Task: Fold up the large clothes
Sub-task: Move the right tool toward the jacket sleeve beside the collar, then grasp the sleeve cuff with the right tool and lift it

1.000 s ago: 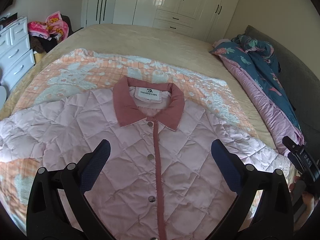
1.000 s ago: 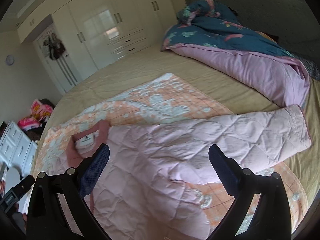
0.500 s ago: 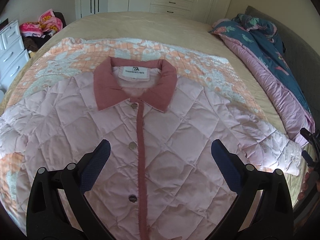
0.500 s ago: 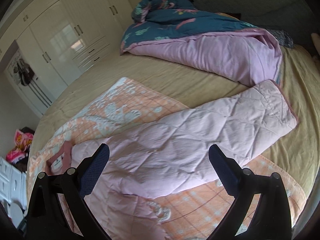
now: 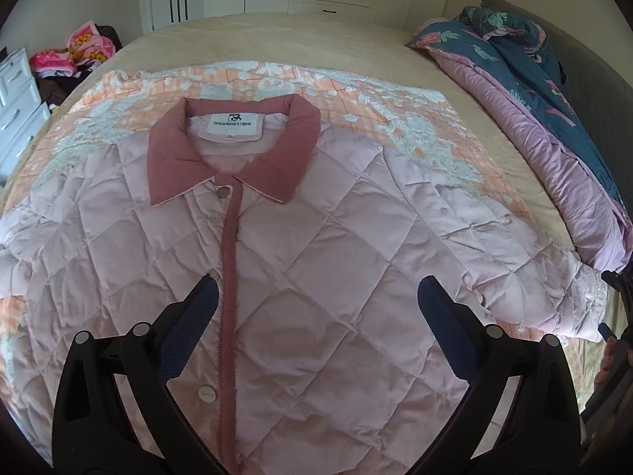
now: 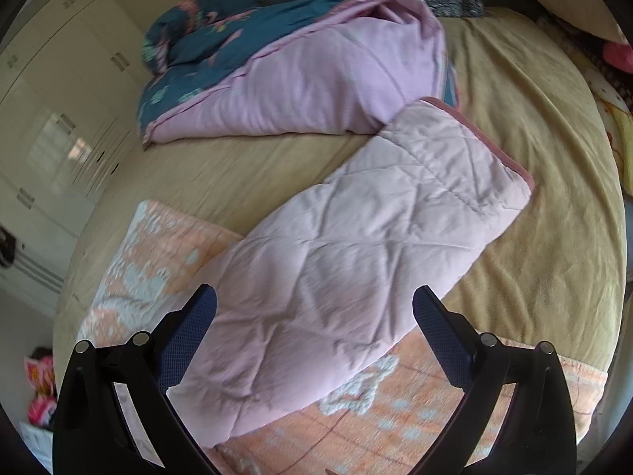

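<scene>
I hold the left gripper (image 5: 316, 308) above the chest of the quilted jacket (image 5: 300, 261), fingers spread wide and gripping nothing. The jacket lies face up, buttoned, collar (image 5: 233, 150) away from me, flat on the orange blanket (image 5: 300, 83) so its outline reads clearly before any fold. My right gripper (image 6: 314, 308) hovers over the jacket's sleeve (image 6: 356, 245), fingers likewise apart and empty. The sleeve extends outward, cuff (image 6: 494, 146) beside the heaped duvet (image 6: 308, 71); I judge it the first fold candidate.

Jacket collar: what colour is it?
Dusty rose, darker than the pale pink quilted jacket. The collar shows best in the left wrist view.
</scene>
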`<state>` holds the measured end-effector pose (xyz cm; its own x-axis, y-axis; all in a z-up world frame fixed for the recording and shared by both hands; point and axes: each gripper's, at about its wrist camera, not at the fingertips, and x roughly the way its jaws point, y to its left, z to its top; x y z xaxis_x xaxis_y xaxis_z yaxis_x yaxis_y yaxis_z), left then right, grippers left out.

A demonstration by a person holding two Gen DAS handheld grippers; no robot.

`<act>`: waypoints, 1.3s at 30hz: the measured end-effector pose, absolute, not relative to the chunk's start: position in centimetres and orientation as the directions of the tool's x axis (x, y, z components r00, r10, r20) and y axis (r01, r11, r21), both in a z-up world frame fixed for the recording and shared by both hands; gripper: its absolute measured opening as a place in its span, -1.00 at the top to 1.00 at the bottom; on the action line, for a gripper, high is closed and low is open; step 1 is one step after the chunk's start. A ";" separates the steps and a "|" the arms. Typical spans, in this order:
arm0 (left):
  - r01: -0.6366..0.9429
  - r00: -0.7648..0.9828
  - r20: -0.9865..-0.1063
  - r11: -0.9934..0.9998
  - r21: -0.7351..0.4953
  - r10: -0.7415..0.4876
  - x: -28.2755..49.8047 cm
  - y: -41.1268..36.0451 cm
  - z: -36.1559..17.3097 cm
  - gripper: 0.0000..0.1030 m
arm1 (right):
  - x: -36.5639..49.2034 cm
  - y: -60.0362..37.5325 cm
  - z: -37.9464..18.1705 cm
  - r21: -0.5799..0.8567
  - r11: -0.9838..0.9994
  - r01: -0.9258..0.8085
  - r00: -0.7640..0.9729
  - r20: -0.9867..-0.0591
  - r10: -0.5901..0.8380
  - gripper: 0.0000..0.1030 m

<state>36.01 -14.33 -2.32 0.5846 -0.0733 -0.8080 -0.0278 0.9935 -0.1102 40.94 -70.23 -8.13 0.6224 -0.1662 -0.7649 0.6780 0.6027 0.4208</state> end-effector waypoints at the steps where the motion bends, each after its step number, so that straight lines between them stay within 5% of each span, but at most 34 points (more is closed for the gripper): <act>1: -0.027 0.582 -0.810 0.994 -0.107 -0.071 36.1 -14.5 -2.4 -0.84 | 40.9 -70.8 -8.7 0.419 0.580 0.698 0.610 -0.773 -0.175 -0.92; 13: -0.009 0.566 -0.823 0.997 -0.071 -0.054 37.4 -14.5 -3.4 -0.84 | 39.8 -76.3 -14.3 0.468 0.350 0.812 0.543 -0.826 -0.155 -0.92; 20: -0.023 0.568 -0.822 0.997 -0.074 -0.048 38.2 -13.1 -3.6 -0.84 | 40.5 -77.1 -15.2 0.525 0.360 0.771 0.607 -0.776 -0.168 -0.90; 22: -0.027 0.572 -0.819 0.997 -0.071 -0.043 38.3 -12.7 -3.4 -0.84 | 40.6 -77.2 -15.3 0.534 0.360 0.765 0.618 -0.767 -0.176 -0.63; 24: -0.036 0.572 -0.819 0.996 -0.080 -0.044 38.4 -12.1 -3.2 -0.84 | 40.4 -77.3 -15.1 0.555 0.353 0.753 0.636 -0.751 -0.176 -0.07; 27: -0.056 0.573 -0.819 0.996 -0.073 -0.028 38.5 -11.3 -2.6 -0.84 | 40.2 -77.3 -14.2 0.579 0.373 0.725 0.670 -0.719 -0.186 0.34; 32: -0.057 0.590 -0.806 0.993 -0.106 -0.052 38.1 -9.7 -1.0 -0.84 | 40.6 -75.6 -10.5 0.622 0.472 0.625 0.757 -0.631 -0.172 0.62; 39: -0.046 0.616 -0.778 0.981 -0.190 -0.121 37.3 -6.9 2.0 -0.84 | 40.3 -71.8 -5.6 0.651 0.597 0.469 0.849 -0.518 -0.102 0.67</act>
<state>37.31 -6.87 1.98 0.6161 -0.1213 -0.7783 -0.0463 0.9808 -0.1896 40.34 -71.82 -5.64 0.8494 -0.1019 -0.5179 0.4688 0.5966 0.6514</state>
